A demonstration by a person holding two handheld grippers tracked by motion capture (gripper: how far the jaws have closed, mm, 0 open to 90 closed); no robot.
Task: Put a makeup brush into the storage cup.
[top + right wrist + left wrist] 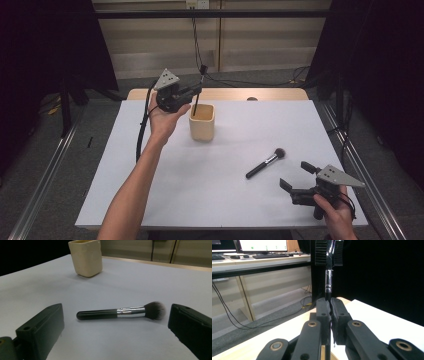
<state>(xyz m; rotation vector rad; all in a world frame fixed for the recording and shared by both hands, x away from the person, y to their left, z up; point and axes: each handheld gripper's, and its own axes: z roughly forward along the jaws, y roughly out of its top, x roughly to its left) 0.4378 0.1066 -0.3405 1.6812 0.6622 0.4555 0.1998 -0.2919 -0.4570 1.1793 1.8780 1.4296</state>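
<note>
Now my left hand-held gripper (196,91) clamped on a thin black brush (328,285), its lower end over the cream cup (202,122) at the bench (210,190) back, right hand-held gripper (296,176) jaws apart, near the powder brush (265,163) lying flat.

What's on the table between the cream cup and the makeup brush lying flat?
Nothing: in the right gripper view the white table is bare between the cream cup and the makeup brush. The high view shows the same empty stretch.
</note>
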